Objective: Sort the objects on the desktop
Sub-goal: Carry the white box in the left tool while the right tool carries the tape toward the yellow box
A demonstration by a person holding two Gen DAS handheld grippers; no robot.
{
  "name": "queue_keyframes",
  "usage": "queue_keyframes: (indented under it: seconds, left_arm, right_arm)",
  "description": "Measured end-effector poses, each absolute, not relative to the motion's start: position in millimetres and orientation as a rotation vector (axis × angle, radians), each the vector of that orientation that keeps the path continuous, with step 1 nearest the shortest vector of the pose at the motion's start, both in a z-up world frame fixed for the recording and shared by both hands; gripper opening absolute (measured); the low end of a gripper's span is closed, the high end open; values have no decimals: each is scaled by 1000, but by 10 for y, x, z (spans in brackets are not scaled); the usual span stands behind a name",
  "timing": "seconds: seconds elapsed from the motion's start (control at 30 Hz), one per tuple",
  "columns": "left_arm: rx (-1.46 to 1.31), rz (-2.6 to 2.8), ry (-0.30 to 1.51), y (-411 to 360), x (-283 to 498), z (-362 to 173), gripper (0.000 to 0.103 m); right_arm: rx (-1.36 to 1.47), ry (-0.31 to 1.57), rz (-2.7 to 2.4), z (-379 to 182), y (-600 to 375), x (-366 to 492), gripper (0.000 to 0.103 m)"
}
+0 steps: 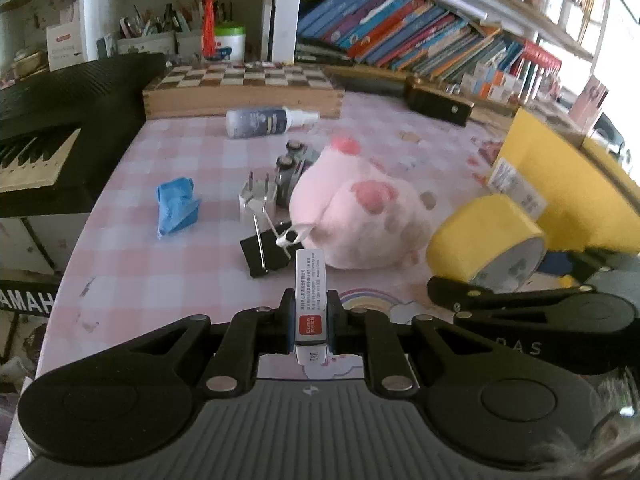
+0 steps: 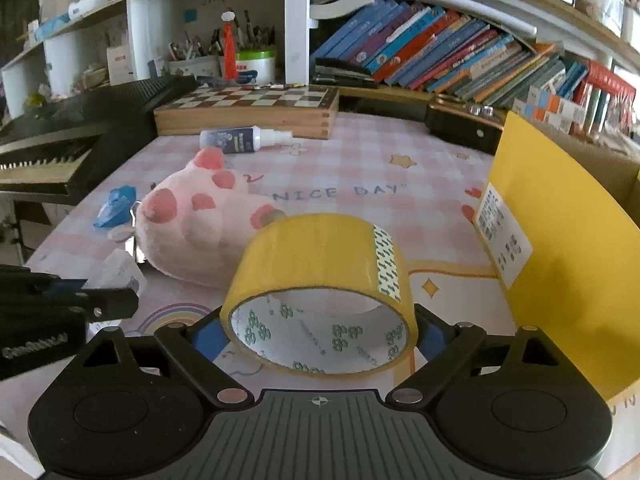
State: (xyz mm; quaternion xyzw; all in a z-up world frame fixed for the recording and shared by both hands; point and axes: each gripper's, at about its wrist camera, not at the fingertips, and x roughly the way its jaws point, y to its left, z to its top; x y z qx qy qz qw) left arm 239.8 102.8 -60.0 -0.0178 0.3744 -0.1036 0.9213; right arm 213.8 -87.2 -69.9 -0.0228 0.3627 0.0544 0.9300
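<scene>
We are clamping the box (image 1: 311,304) in the left gripper (image 1: 311,320), the tape (image 2: 320,292) in the right gripper (image 2: 320,332); carrying both level toward the yellow bin (image 2: 568,264) is safest.

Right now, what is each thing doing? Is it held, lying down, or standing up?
Left gripper: shut on the small white box.
Small white box: held upright.
Right gripper: shut on the yellow tape roll.
Yellow tape roll: held, on its side.
Spray bottle: lying on its side.
Pink plush toy: lying on the table.
Binder clip: lying on the table.
Chess box: closed.
</scene>
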Motion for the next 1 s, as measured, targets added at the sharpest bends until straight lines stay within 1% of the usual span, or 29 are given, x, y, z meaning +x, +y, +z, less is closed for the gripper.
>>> queue_keyframes:
  seconds: [0.33, 0.57, 0.77, 1.0]
  left_arm:
    - [-115, -289, 698, 1150, 2052, -186, 13]
    - [-119, -368, 646, 1147, 1789, 85, 13]
    - [-108, -452, 637, 1031, 1638, 181, 13]
    - [-70, -582, 641, 763, 1584, 158, 13]
  right_arm:
    - [10, 716, 166, -247, -1010, 1808, 93]
    - [68, 708, 126, -14, -1113, 1488, 94]
    - [103, 718, 48, 34, -1229, 1199, 94]
    - [160, 737, -65, -23, -1452, 939, 94]
